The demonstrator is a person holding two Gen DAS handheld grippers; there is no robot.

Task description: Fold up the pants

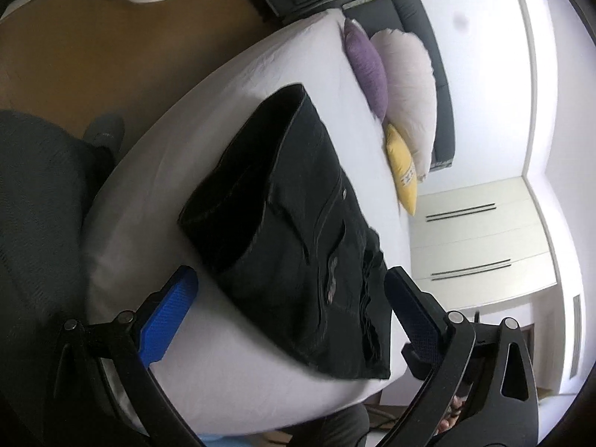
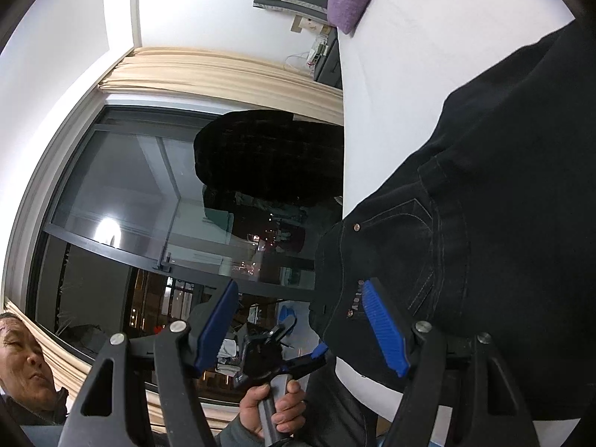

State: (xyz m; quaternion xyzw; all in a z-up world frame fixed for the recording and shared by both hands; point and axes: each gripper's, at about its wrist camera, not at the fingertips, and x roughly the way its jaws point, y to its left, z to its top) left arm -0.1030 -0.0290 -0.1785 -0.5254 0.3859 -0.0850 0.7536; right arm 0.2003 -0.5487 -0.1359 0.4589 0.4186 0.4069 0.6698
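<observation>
Black pants (image 1: pixel 298 208) lie partly folded on the white bed (image 1: pixel 186 119), waistband end toward me and hanging near the bed's edge. My left gripper (image 1: pixel 290 279) is open, its blue pads either side of the pants' near end, holding nothing. In the right wrist view the pants (image 2: pixel 465 205) fill the right side, with a back pocket and rivet showing. My right gripper (image 2: pixel 301 298) is open, right pad over the waistband, left pad off the bed's edge. The left gripper (image 2: pixel 294 354) and the hand on it show low in the right wrist view.
Purple (image 1: pixel 367 67), white (image 1: pixel 409 89) and yellow (image 1: pixel 402 171) pillows lie at the bed's head. A dark chair (image 1: pixel 37 201) stands by the bed, over brown floor. A large window (image 2: pixel 141 205) with beige curtains and a white cabinet (image 1: pixel 476 238) border the room.
</observation>
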